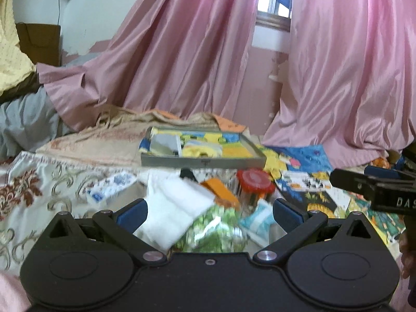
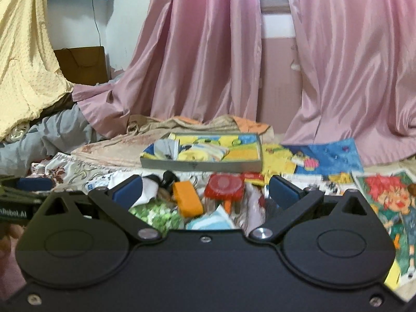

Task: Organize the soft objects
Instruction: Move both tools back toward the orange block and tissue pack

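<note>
- Both my claws gape wide and empty: left claw (image 1: 209,209), right claw (image 2: 205,191).
- One white cloth (image 1: 176,208) lies between my left fingers on the bed.
- One green bag (image 1: 215,231), one orange block (image 1: 221,191), one red-lidded jar (image 1: 254,182) crowd beside it.
- One grey tray (image 1: 202,160) sits behind, cloths inside.

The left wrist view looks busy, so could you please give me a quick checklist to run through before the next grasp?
1. Left gripper open, nothing held: ok.
2. Right gripper open, nothing held: ok.
3. White cloth between the left gripper's fingers: ok, though whether they touch it, cannot tell.
4. Grey tray has free room: cannot tell, cloths already fill it.
5. Hard red-lidded jar clear of the cloth: ok, it sits to the right.
6. Sharp image: not ok, pile is blurred.
</note>
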{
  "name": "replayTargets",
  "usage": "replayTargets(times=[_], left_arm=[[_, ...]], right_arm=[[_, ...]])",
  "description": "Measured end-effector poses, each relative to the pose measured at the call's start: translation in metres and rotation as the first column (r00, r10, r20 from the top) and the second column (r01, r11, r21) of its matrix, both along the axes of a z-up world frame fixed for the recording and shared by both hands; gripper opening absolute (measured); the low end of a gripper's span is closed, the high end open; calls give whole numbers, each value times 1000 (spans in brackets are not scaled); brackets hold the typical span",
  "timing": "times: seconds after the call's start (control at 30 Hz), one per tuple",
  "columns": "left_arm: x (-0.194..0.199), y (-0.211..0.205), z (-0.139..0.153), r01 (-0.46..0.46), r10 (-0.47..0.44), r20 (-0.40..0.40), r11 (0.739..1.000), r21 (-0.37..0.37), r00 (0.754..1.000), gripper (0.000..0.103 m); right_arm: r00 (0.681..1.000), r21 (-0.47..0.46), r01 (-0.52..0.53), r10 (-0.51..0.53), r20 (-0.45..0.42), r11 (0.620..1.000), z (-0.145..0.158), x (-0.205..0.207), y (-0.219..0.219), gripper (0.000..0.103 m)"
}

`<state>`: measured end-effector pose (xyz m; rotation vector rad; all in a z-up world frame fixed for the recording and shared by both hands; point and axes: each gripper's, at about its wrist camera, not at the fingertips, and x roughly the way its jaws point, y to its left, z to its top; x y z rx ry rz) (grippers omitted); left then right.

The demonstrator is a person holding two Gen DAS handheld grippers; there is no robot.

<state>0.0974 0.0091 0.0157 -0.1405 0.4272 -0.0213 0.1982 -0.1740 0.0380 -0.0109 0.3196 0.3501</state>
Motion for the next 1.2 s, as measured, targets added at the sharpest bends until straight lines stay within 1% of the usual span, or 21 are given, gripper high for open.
replayTargets(times=[0.07, 0.1, 0.2, 0.33, 0.47, 0.57, 0.63, 0.77, 0.87, 0.93, 1.07, 1.1, 1.2], left_arm=[[-4, -3, -4, 11, -11, -29, 1000, 13, 1000, 102], [-5, -4, -5, 17, -16, -41, 1000, 20, 999, 102], [-7, -9, -7, 40, -37, -76, 998, 41, 996, 102], [-7, -12, -9, 66, -59, -109, 996, 60, 992, 102], [-4, -15, -12, 99, -87, -148, 992, 73, 985, 102], [-1, -20, -17, 129, -111, -192, 988, 88, 975, 102], [2, -23, -22, 152, -127, -229, 984, 96, 965, 102], [13, -28, -26, 198, -156, -299, 973, 115, 941, 102], [20, -29, -27, 252, -197, -331, 959, 130, 923, 102], [25, -30, -25, 292, -225, -348, 944, 154, 910, 102], [33, -36, -22, 366, -260, -357, 891, 268, 897, 102], [36, -38, -20, 383, -271, -360, 877, 289, 893, 102], [44, -42, -16, 418, -294, -367, 847, 329, 883, 102]], right_arm=[[999, -1, 6, -6, -37, 1000, -6, 3, 3, 103], [999, 3, -8, 8, -33, 1000, -12, 2, 3, 103], [995, 4, 2, -1, -98, 1000, -28, 3, 1, 103], [980, 3, 23, -22, -197, 1000, -51, 0, -8, 103], [965, -10, 40, -42, -260, 999, -70, -3, -14, 103], [952, -19, 44, -48, -303, 999, -78, -2, -17, 103], [943, -26, 36, -42, -329, 999, -77, -5, -18, 102], [930, -40, 24, -37, -366, 999, -91, 0, -17, 103], [921, -39, 23, -36, -389, 999, -101, 10, -16, 103], [915, -36, 25, -38, -402, 999, -101, 12, -16, 103], [907, -20, 25, -31, -420, 999, -105, 19, -16, 103], [905, -16, 24, -29, -424, 1000, -105, 21, -15, 103], [902, -5, 17, -17, -431, 1000, -106, 28, -14, 103]])
